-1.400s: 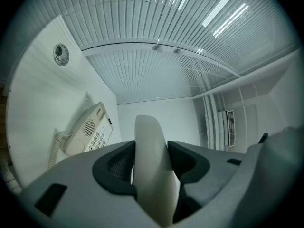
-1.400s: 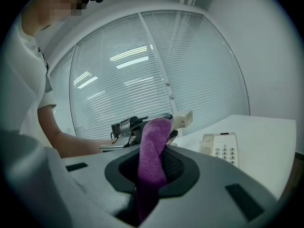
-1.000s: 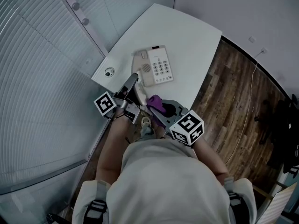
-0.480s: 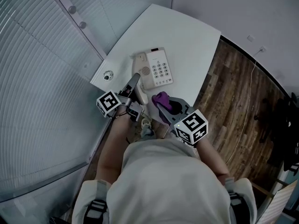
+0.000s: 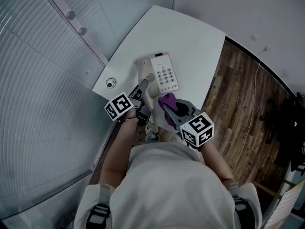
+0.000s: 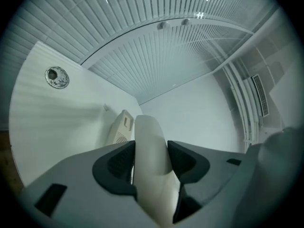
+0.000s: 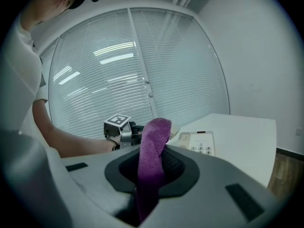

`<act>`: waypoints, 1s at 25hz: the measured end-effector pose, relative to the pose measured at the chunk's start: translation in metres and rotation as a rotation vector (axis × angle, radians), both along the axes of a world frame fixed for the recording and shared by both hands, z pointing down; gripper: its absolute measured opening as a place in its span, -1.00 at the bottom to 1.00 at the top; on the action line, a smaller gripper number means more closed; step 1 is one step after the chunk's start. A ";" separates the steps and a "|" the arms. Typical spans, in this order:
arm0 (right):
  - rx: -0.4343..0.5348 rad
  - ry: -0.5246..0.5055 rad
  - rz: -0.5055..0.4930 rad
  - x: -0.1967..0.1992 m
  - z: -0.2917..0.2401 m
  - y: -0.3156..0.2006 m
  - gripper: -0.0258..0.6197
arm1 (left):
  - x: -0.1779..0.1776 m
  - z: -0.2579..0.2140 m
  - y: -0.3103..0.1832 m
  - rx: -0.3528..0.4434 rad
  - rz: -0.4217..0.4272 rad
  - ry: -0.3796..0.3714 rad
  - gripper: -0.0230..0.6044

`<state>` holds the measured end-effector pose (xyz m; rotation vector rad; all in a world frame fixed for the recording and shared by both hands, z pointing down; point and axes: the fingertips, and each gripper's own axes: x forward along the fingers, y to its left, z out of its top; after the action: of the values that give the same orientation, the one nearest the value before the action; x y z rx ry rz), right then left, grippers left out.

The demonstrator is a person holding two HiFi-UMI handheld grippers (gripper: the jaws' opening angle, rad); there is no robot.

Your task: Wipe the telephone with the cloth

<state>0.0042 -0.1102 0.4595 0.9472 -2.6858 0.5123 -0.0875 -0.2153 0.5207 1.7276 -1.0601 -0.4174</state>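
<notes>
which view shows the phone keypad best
Head view: the beige telephone's keypad lies whole, seen from above. Right gripper view shows part of it, slanted; left gripper view misses it.

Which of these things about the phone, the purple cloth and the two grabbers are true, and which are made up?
1. The right gripper has a purple cloth pinched in its jaws. True.
2. The left gripper has nothing in its jaws. False: its jaws clamp the cream handset.
3. The telephone sits on the wooden floor. False: it sits on the white table.
4. The telephone's keypad faces up, with no cloth on it. True.
</notes>
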 end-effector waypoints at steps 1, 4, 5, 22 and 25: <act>-0.004 0.001 0.004 -0.002 0.001 -0.002 -0.73 | -0.001 0.003 -0.002 -0.005 0.000 -0.011 -0.21; -0.010 0.006 0.021 -0.004 0.002 -0.008 -0.73 | -0.001 0.011 -0.010 -0.017 0.007 -0.043 -0.21; -0.012 0.007 0.029 -0.005 0.003 -0.010 -0.73 | -0.002 0.013 -0.012 -0.020 0.011 -0.057 -0.21; -0.038 0.020 0.147 -0.006 0.012 -0.030 -0.73 | 0.003 0.041 -0.043 -0.074 0.051 -0.300 -0.21; -0.038 0.023 0.168 -0.002 0.013 -0.032 -0.73 | 0.003 0.042 -0.049 -0.077 0.033 -0.340 -0.21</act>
<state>0.0025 -0.1423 0.4725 1.1670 -2.5802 0.5807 -0.0840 -0.2639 0.5624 1.7821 -1.2682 -0.0593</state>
